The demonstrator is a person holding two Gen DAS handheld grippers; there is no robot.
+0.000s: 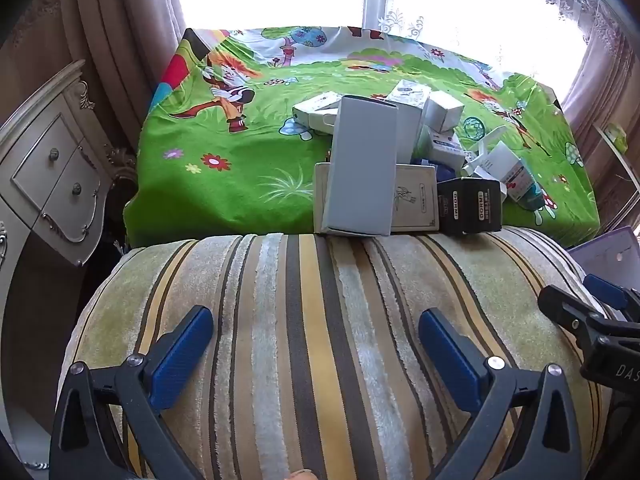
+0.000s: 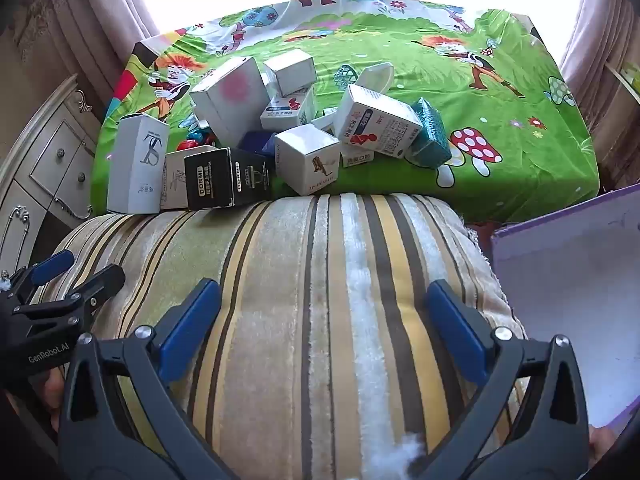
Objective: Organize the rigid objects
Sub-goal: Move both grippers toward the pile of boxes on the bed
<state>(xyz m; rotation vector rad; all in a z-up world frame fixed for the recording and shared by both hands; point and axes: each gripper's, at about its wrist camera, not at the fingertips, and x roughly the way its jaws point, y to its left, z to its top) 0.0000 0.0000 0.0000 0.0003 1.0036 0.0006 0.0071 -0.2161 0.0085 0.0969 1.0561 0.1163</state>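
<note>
A heap of small cardboard boxes lies on a green cartoon-print sheet (image 1: 224, 184) beyond a striped cushion (image 1: 320, 320). It includes a tall white box (image 1: 360, 168) (image 2: 136, 168), a black DORMI box (image 1: 470, 206) (image 2: 224, 180), a white cube box (image 2: 308, 160), a white medicine box (image 2: 380, 122) and a teal box (image 2: 430, 134). My left gripper (image 1: 316, 332) is open and empty above the cushion. My right gripper (image 2: 324, 304) is open and empty above the cushion too. Each gripper shows at the edge of the other's view.
A purple box with a white inside (image 2: 568, 304) stands to the right of the cushion. An ornate cream nightstand (image 1: 48, 184) stands on the left. Curtains and a bright window lie behind the bed.
</note>
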